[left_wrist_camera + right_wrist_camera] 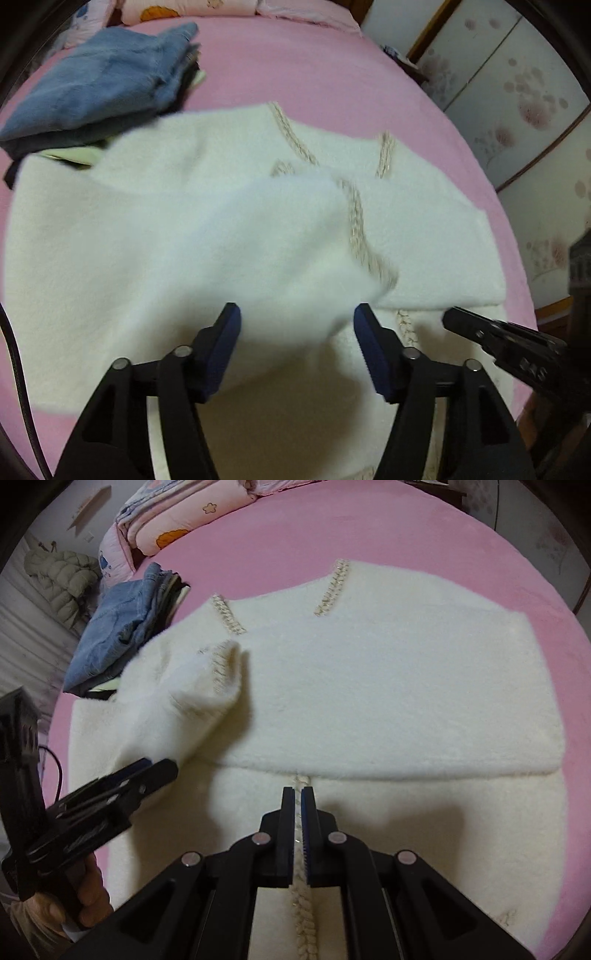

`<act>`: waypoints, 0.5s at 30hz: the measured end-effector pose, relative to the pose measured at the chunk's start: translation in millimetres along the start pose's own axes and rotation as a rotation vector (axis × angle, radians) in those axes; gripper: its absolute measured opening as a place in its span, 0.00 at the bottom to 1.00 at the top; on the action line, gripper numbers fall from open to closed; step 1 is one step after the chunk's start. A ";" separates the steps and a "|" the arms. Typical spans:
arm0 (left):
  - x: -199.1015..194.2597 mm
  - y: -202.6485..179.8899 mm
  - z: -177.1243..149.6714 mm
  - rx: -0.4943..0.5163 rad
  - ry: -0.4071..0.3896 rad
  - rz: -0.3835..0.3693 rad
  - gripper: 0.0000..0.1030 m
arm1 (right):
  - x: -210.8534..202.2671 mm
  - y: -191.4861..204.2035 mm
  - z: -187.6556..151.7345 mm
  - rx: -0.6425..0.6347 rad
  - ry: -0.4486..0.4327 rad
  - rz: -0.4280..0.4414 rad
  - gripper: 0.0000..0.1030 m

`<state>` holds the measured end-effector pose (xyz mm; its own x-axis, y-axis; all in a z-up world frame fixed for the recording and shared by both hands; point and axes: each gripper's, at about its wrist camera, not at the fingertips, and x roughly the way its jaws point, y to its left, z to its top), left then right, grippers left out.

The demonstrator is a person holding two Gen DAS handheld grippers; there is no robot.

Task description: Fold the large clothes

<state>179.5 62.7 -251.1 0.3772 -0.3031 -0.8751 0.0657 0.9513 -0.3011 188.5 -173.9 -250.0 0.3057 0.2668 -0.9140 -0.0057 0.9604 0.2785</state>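
Observation:
A white fluffy sweater point(424, 229) point(388, 686) with beaded trim lies spread on the pink bed point(314, 62) point(332, 528); its right side is folded over the body. One sleeve point(258, 236) point(192, 694) is blurred and raised across the sweater's left half. My left gripper point(297, 314) point(155, 770) is open, with the sleeve's end lying loosely between its fingers and neither pad pressing on it. My right gripper point(298, 792) point(454, 319) is shut just above the sweater's centre braid point(303, 904), with nothing seen in it.
A stack of folded clothes topped by blue jeans point(103, 81) point(122, 627) sits on the bed beside the sweater's left shoulder. Pink quilts point(177, 513) lie at the head. A puffer jacket point(62, 576) hangs far left. Floral wardrobe doors point(517, 92) stand to the right. A hand point(88, 897) holds the left gripper.

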 end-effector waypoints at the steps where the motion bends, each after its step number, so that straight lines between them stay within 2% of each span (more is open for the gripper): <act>1: -12.8 1.9 -3.9 0.001 -0.010 0.004 0.63 | -0.3 2.7 0.2 -0.001 -0.002 0.014 0.07; 3: -30.8 8.8 -8.2 -0.005 -0.022 0.030 0.63 | -3.1 6.8 2.9 0.002 -0.008 0.055 0.25; 5: -49.6 21.2 -17.0 -0.021 -0.041 0.079 0.63 | -4.8 10.3 9.4 0.012 -0.017 0.106 0.35; 11: -78.0 68.8 -50.4 -0.129 -0.048 0.251 0.63 | 8.3 10.6 22.6 0.034 0.025 0.183 0.37; 15: -71.3 100.2 -69.1 -0.210 -0.005 0.308 0.63 | 29.8 12.4 25.1 0.024 0.078 0.206 0.37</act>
<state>95.3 175.7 -245.1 0.3543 -0.0033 -0.9351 -0.2424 0.9655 -0.0953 221.5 -156.0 -266.3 0.2258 0.4637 -0.8567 -0.0378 0.8829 0.4680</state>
